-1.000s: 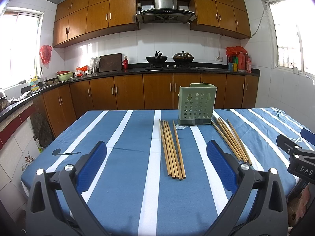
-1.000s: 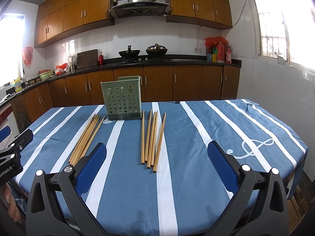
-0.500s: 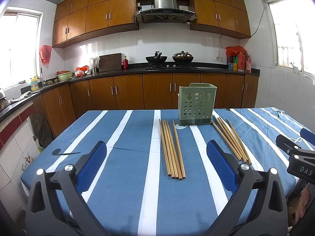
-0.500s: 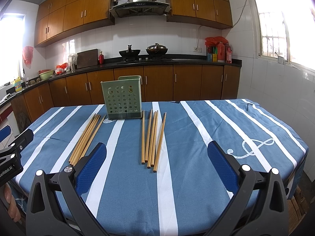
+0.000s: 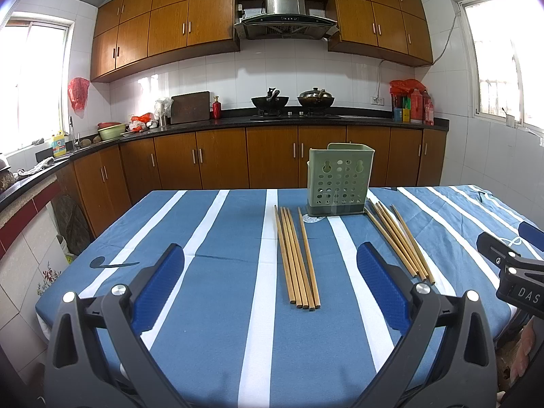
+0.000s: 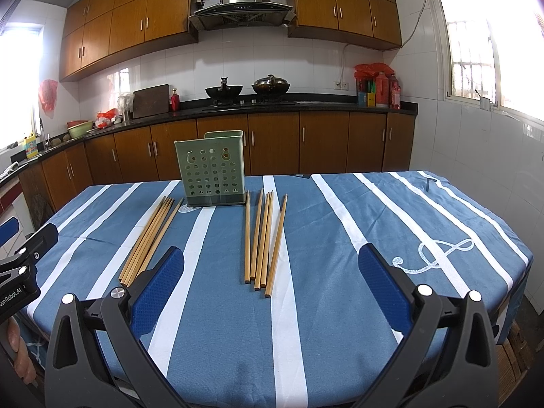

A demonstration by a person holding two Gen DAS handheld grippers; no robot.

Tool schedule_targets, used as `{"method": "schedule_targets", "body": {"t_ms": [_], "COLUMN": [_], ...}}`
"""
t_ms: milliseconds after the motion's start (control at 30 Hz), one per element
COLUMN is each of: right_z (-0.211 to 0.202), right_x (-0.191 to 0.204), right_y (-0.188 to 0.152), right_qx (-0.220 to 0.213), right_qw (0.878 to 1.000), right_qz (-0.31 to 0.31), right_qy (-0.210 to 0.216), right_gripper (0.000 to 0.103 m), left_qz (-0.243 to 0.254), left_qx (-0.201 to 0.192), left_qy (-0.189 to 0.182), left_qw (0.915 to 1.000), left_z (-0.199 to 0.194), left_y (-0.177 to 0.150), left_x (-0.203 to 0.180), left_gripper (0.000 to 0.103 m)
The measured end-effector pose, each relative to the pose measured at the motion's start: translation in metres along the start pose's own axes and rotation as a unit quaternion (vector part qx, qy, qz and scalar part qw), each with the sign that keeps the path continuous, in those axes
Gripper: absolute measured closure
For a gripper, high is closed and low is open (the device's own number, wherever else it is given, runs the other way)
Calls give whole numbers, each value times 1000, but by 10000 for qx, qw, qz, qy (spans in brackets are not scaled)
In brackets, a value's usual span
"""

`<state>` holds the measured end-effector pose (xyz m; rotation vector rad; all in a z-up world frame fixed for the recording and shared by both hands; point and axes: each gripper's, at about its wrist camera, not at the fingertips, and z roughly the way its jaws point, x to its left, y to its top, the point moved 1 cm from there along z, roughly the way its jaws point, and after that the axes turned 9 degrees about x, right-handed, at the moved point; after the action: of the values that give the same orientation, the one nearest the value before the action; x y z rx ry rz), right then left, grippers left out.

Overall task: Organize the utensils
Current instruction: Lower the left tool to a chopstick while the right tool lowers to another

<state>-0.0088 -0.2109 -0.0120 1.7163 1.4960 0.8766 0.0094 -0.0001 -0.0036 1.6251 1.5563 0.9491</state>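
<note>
Hovering near table edge, left gripper [image 5: 270,280] and right gripper [image 6: 271,280] both spread wide, holding nothing. Chopsticks lie beyond in two bundles, left bundle [image 5: 297,258] and right bundle [image 6: 263,239], flanking green holder [image 5: 339,178] at far side. Advice: pinch bundle mid-length, tip upright, drop into holder without knocking it.

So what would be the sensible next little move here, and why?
Probably lower the right gripper onto the chopstick bundle in front of it and close on one. Both grippers are open and empty, the left gripper included, every chopstick lies flat on the tablecloth, and nothing shows above the green holder's rim.
</note>
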Motion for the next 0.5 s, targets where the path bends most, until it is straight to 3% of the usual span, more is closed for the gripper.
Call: {"method": "schedule_targets", "body": {"t_ms": [367, 500], "right_z": [-2, 4], "right_x": [-1, -3], "right_y": [-1, -2], "right_qx": [13, 137], "right_qw": [10000, 9999], "right_qz": [6, 53], "right_qy": [0, 21], "right_gripper": [2, 2], "left_qz": [-10, -104], "left_qx": [28, 244], "left_qy": [14, 30], "left_qw": [10000, 9996], "left_z": [1, 10], "left_y": [0, 2], "left_x": [0, 6], "left_gripper": [4, 4]}}
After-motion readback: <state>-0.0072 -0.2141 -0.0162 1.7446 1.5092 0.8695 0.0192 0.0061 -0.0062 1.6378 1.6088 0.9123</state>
